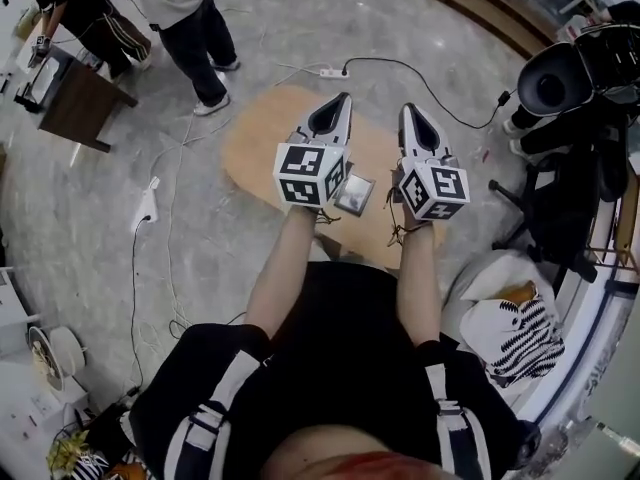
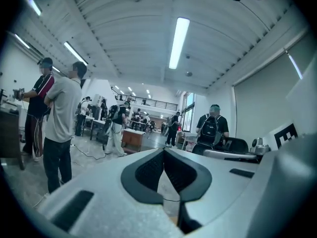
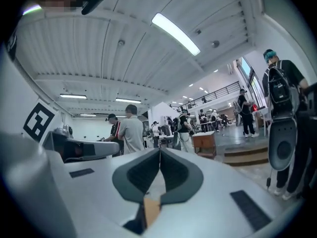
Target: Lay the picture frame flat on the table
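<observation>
Head view shows the left tool (image 1: 341, 104) and right tool (image 1: 408, 112) over the bench (image 1: 262, 133), picture frame (image 1: 354, 195) between them. Both are pressed together, empty.

A small, square, silver-edged picture frame (image 1: 355, 195) sits just below frame centre on the oval wooden table (image 1: 260, 138), its face toward the camera.

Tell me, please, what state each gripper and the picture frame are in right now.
left gripper: shut, jaws together, nothing between them.
right gripper: shut, jaws together, nothing between them.
picture frame: on the table, not gripped; I cannot tell whether it lies flat or is propped up.
</observation>
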Motion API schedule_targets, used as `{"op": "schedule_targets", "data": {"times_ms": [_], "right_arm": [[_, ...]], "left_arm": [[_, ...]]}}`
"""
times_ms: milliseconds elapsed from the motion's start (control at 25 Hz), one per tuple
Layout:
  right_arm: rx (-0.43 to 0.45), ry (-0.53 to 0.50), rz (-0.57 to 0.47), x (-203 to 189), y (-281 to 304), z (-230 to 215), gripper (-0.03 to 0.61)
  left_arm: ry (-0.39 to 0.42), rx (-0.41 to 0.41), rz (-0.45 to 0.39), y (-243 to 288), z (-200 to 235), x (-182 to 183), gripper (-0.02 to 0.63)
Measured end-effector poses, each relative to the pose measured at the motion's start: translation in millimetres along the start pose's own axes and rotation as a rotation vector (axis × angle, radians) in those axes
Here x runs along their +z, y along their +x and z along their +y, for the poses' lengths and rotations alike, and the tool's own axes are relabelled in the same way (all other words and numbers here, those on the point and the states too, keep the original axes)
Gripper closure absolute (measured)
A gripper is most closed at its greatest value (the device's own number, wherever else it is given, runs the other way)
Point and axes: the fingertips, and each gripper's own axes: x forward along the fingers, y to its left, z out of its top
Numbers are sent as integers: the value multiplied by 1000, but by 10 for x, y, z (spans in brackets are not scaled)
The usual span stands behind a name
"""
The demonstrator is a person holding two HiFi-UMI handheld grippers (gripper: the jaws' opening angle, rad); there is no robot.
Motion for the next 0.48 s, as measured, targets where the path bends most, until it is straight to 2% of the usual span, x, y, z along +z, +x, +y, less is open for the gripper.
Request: {"op": "schedule_targets", "data": {"times_ms": [240,480], "right_arm": [[-7,-33,-36,176,-82,8,566],[-18,-39,-40,212,-130,-70,566]], "left_arm": [[29,-30,-24,0,-157,120,606],[39,-24,-35,14,-225,118,606]]}}
